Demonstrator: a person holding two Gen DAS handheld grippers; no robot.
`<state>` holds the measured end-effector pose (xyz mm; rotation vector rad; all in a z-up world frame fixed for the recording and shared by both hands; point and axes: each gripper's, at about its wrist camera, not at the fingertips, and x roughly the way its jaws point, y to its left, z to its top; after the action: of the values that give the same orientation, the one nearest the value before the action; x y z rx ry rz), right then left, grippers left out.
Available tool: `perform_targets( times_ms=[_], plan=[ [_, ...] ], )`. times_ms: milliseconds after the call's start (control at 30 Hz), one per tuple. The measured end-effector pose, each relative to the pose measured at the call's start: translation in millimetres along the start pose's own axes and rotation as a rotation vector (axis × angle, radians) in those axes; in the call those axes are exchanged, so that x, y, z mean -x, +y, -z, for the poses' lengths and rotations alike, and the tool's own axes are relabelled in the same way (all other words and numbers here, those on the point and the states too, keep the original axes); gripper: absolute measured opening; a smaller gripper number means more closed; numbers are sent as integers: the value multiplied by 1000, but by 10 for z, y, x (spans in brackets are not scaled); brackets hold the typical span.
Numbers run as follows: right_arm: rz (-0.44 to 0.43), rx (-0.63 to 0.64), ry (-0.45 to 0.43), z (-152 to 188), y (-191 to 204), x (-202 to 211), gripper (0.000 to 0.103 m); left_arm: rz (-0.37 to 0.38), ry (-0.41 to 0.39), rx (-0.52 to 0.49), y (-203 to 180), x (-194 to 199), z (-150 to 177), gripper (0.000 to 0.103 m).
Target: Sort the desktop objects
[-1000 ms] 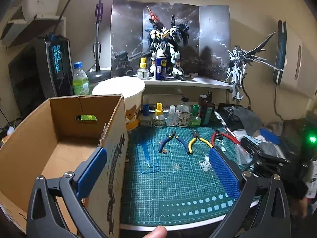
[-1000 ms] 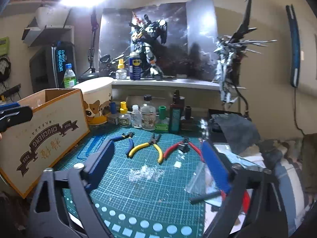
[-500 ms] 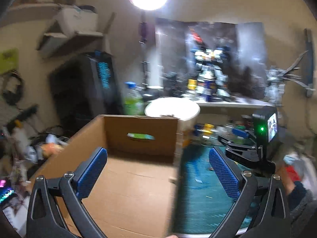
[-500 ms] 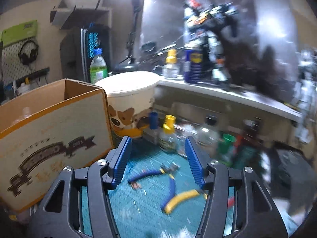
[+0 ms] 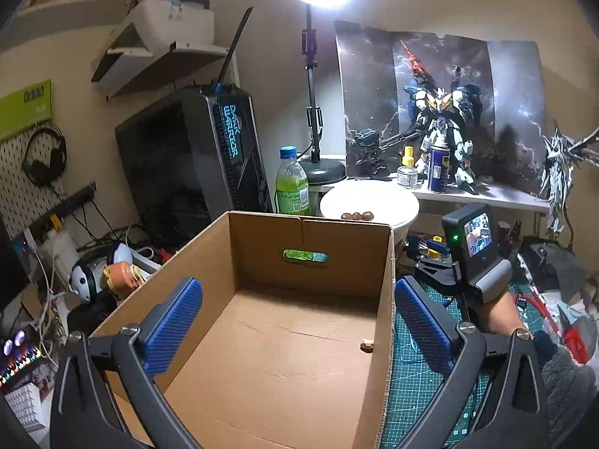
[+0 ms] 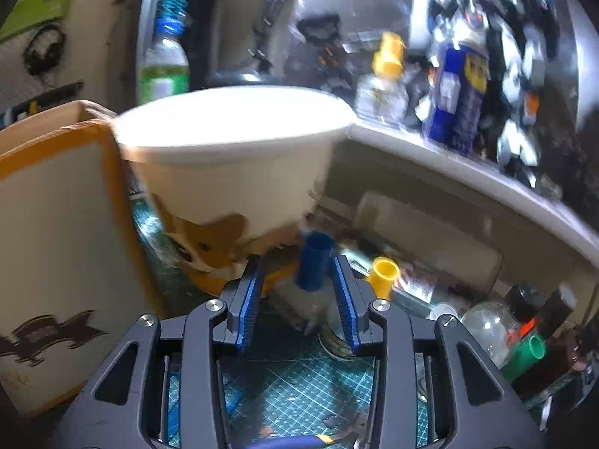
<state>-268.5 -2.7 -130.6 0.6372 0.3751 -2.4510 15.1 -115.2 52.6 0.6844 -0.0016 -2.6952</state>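
My right gripper (image 6: 297, 293) is low over the green cutting mat (image 6: 299, 385), in front of the white dog-print bucket (image 6: 232, 157). Its jaws are closing around a small clear bottle with a blue cap (image 6: 314, 262). The right pad is close to the glass and a gap still shows at the left pad. A yellow-capped bottle (image 6: 382, 275) stands just to the right. My left gripper (image 5: 295, 288) hangs open over the open cardboard box (image 5: 262, 336), nothing between its fingers. A small brown bit (image 5: 367, 344) lies on the box floor. A hand (image 5: 498, 314) carries the right gripper's handle.
More bottles (image 6: 486, 325) crowd the mat's back right. Pliers (image 6: 299, 439) lie near the front. A shelf (image 5: 486, 196) holds a spray can, a bottle and a robot model. A green drink bottle (image 5: 292, 187) and a black PC case (image 5: 194, 157) stand behind the box.
The right gripper swept forward and down to the bottle row by the bucket, and its jaws narrowed around the blue-capped bottle. The left gripper swung left over the box and stayed open.
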Motion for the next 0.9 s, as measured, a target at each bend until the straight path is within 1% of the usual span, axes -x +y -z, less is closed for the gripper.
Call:
perform_targets(
  times_ms=[100, 333, 367, 433, 467, 600, 700, 900],
  plan=[
    [25, -18, 5, 22, -70, -44, 38, 16, 21, -7, -19, -69, -1, 103],
    [21, -20, 111, 14, -67, -337, 38, 48, 34, -7, -34, -120, 9, 103],
    [16, -26, 116, 14, -75, -363, 35, 54, 36, -2, -26, -123, 10, 103],
    [10, -40, 120, 13, -95, -374, 22, 60, 39, 12, -10, -122, 5, 103],
    [11, -56, 127, 19, -117, -365, 21, 65, 40, 15, -6, -123, 4, 103],
    [-11, -107, 140, 44, -156, -230, 20, 82, 41, 25, -4, -109, 4, 103],
    [-18, -117, 113, 45, -157, 18, 20, 95, 39, 26, -28, -78, 4, 103],
    [-23, -109, 60, -230, -93, 483, 19, 129, 10, 11, -121, 71, 15, 103]
  ],
)
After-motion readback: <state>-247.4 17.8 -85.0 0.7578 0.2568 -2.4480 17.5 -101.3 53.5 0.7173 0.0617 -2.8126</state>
